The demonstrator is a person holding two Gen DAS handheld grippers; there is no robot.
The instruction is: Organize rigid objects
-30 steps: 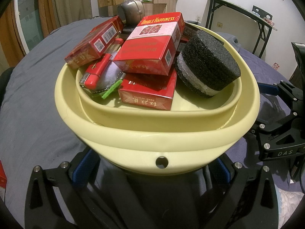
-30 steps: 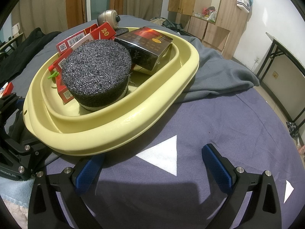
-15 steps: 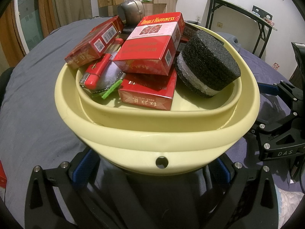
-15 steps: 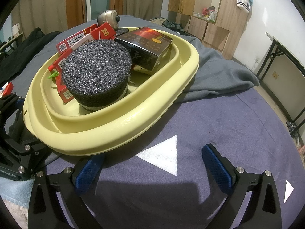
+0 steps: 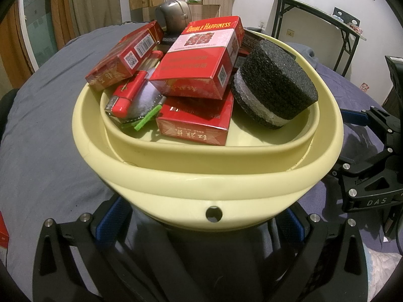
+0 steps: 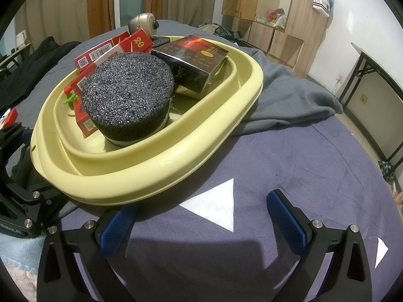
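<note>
On the grey-blue cloth (image 6: pixel 289 156) sits a pale yellow basin (image 5: pixel 209 176), its near rim just ahead of the left gripper (image 5: pixel 201 222), whose blue pads are spread wide to either side of the rim and partly hidden beneath it; it grips nothing that can be seen. The right gripper (image 6: pixel 201 221) hovers at the basin's right side, jaws wide apart and empty, above a white triangle (image 6: pixel 214 206) printed on the cloth.

Piled inside the basin are red cigarette boxes (image 5: pixel 201 63), a dark box (image 6: pixel 194 60), a red lighter (image 5: pixel 128 95), a black foam puck (image 5: pixel 274 85) with a pale band, and at the far end a silver webcam (image 6: pixel 144 25).

The boxes are probably light, stiff cardboard with slick wrap, best pinched across their narrow faces; squeezed hard, they could crush. The puck looks light and slightly yielding, so a grip across its curved side should hold. The topmost box leans on others, and lifting a lower one first could topple the stack.
</note>
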